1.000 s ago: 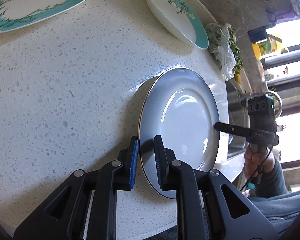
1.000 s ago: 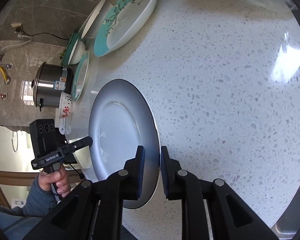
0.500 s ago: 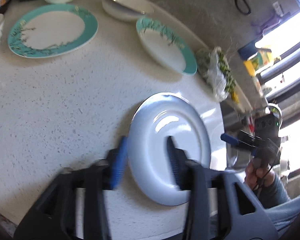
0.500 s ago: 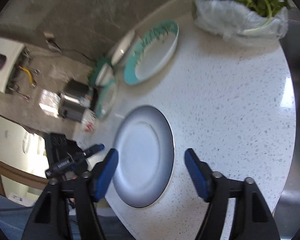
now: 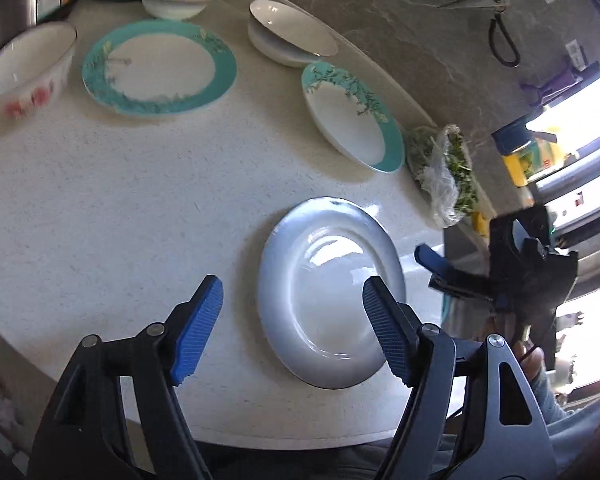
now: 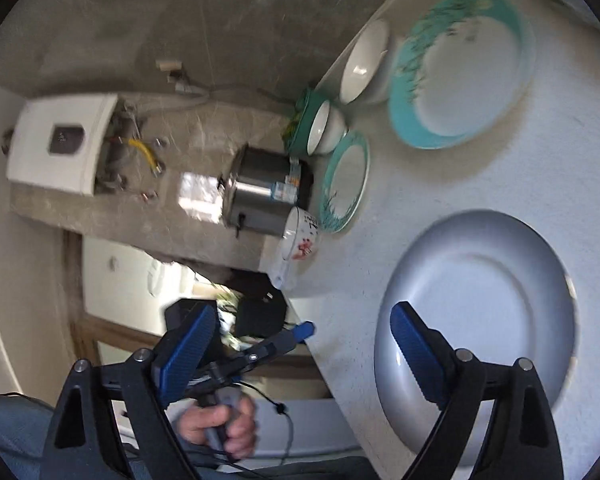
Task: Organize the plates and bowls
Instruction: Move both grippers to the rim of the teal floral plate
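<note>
Your left hand-held gripper (image 5: pixel 292 316) and right hand-held gripper (image 6: pixel 300 350) both hover with jaws spread wide and empty above the plain white plate (image 5: pixel 330 294), which lies flat near the front edge of the speckled tabletop (image 5: pixel 100 208), likely set there to start a stack. A second ago each gripper pinched opposite rims of that plate; now both have let go and pulled back. Farther off wait the flat teal-rimmed plate (image 5: pixel 158 66), the deeper teal-rimmed dish (image 5: pixel 352 116), the stacked white bowls (image 5: pixel 288 36) and the flowered bowl (image 5: pixel 28 68).
</note>
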The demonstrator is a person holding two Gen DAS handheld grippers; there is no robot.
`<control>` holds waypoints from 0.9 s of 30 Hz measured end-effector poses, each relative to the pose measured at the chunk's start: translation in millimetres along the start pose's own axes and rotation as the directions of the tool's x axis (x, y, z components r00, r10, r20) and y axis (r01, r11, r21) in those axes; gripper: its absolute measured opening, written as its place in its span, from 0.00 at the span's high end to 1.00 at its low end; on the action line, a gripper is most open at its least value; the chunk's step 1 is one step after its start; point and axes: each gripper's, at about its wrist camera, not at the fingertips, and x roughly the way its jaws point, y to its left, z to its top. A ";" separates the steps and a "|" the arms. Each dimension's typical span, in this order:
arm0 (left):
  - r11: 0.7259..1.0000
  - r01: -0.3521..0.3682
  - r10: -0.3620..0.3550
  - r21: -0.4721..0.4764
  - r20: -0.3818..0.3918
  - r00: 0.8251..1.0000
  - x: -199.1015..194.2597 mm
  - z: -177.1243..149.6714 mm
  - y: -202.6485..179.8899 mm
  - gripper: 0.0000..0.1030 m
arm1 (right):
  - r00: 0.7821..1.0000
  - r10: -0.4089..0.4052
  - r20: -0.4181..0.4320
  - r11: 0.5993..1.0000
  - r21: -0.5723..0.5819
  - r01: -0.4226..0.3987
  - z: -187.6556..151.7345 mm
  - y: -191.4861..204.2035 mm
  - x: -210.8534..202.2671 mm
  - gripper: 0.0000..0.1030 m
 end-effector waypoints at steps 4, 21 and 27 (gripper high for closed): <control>0.976 -0.213 0.210 0.037 0.063 0.976 -31.4 53.9 -6.1 0.31 | 0.994 -0.110 0.009 0.993 -0.050 0.110 34.3 30.1 42.6 0.11; 0.892 -0.235 0.328 -0.385 0.197 0.924 -2.4 88.8 110.3 0.20 | 0.907 -0.355 -0.226 0.935 -0.116 0.337 184.2 16.0 175.1 0.18; 0.876 -0.227 0.331 -0.425 0.189 0.924 14.1 86.6 125.6 0.20 | 0.831 -0.478 -0.282 0.877 -0.202 0.436 201.6 -0.8 219.3 0.23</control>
